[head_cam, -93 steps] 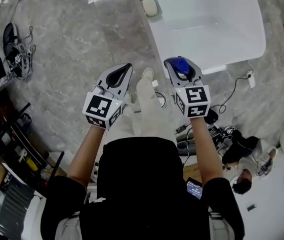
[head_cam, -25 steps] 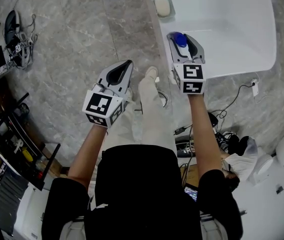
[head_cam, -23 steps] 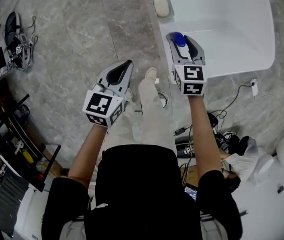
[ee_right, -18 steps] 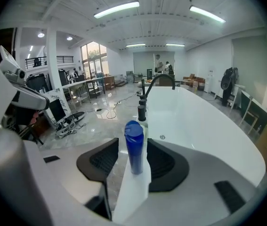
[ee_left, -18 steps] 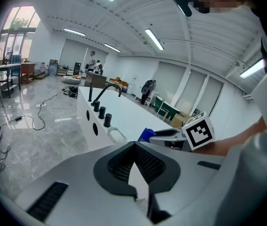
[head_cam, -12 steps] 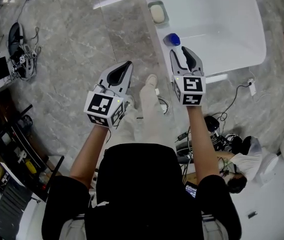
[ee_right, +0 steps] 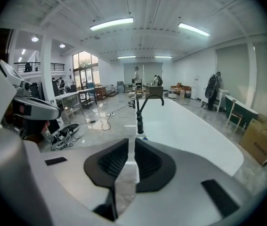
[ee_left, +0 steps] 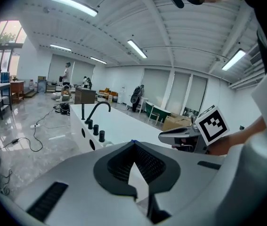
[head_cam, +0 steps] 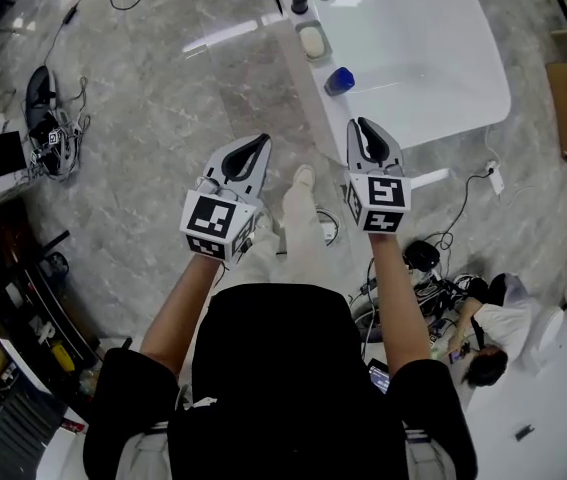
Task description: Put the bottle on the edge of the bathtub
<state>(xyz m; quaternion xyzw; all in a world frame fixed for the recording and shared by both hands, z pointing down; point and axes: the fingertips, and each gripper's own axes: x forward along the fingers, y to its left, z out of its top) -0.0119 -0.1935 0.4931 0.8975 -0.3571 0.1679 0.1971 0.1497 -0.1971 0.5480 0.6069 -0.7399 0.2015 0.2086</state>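
Two hand-held grippers hang side by side above the floor (head_cam: pixel 163 118) at the near side of the bathtub (head_cam: pixel 443 68), and neither one holds anything. The bottle (head_cam: pixel 340 81), blue cap up, stands on the tub's edge at about 12 o'clock from the right hand-held gripper (head_cam: pixel 365 126) and is clearly apart from it. A soap dish (head_cam: pixel 312 40) sits farther along the same edge, at 11 o'clock from the bottle, with dark tap knobs (head_cam: pixel 301 1) beyond it.

The right hand-held gripper's jaws are closing. Its own view shows only a narrow slit between them, with nothing in it. The left hand-held gripper (head_cam: pixel 259 144), at 9 o'clock from the right one, has its jaws drawn together at the tips and is also empty.

Judging by this, the placing looks done, since the bottle rests on the edge free of any grip, and the step in hand is the retreat. The next move asks for little. The right hand-held gripper should pull off toward 6 o'clock without brushing the cap, because a knock could tip the bottle into the tub or onto the floor. Whether the bottle stands squarely on the rim cannot be told from this height. Correcting it would first call for the jaws to open wide.
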